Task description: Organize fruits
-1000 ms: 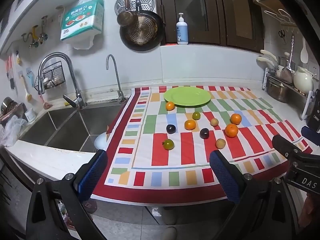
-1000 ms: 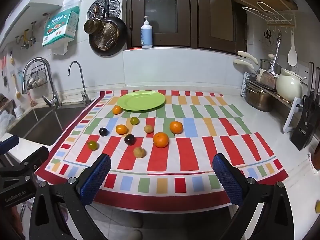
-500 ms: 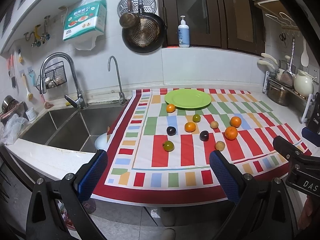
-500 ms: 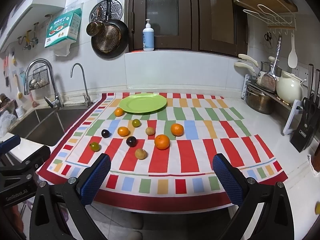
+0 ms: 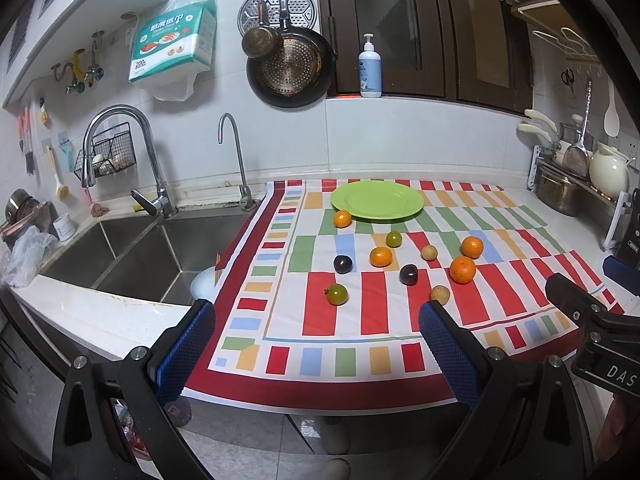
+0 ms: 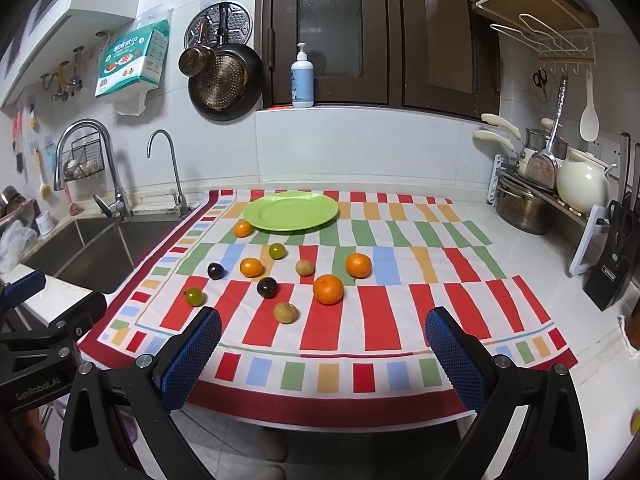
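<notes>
A green plate (image 5: 377,201) (image 6: 291,211) lies empty at the back of a striped cloth (image 5: 372,320) (image 6: 376,320). In front of it lie several small fruits: oranges (image 5: 462,269) (image 6: 328,289), dark plums (image 5: 408,274) (image 6: 267,287), green fruits (image 5: 336,294) (image 6: 194,296) and tan longans (image 5: 440,294) (image 6: 286,313). My left gripper (image 5: 316,354) is open and empty at the cloth's near left edge. My right gripper (image 6: 322,360) is open and empty at the near edge, right of the left one.
A steel double sink (image 5: 132,248) (image 6: 80,248) with taps lies left of the cloth. Pots, a kettle (image 6: 582,184) and a knife block (image 6: 612,264) stand at the right. The counter's front edge drops to the floor below both grippers.
Both grippers have moved slightly forward and up toward the counter. The fruits and plate have not moved.
</notes>
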A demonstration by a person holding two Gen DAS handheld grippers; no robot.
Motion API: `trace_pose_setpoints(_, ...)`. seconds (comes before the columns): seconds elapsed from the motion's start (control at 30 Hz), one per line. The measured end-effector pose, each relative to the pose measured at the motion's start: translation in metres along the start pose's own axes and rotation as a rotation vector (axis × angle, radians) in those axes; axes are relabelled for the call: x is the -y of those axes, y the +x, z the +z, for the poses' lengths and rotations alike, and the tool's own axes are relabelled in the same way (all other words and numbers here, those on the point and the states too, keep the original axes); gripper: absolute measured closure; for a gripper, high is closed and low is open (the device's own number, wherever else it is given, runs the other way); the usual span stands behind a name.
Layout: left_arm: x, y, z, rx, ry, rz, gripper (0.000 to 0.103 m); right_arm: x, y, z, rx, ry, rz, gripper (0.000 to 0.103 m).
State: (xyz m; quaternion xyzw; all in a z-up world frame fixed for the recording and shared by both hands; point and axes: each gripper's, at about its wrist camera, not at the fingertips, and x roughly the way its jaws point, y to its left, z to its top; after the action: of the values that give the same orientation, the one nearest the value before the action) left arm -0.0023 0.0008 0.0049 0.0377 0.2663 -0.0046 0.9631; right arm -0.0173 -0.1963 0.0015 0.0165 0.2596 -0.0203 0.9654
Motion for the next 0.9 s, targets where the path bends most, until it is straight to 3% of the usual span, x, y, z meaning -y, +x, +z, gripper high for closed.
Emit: trace_pose_setpoints(0.9, 0.008, 0.0042, 0.0027, 0.011, 0.011, 0.0, 0.0, 0.0006, 0.0017, 0.0005, -0.002, 0.004, 0.002, 0.001)
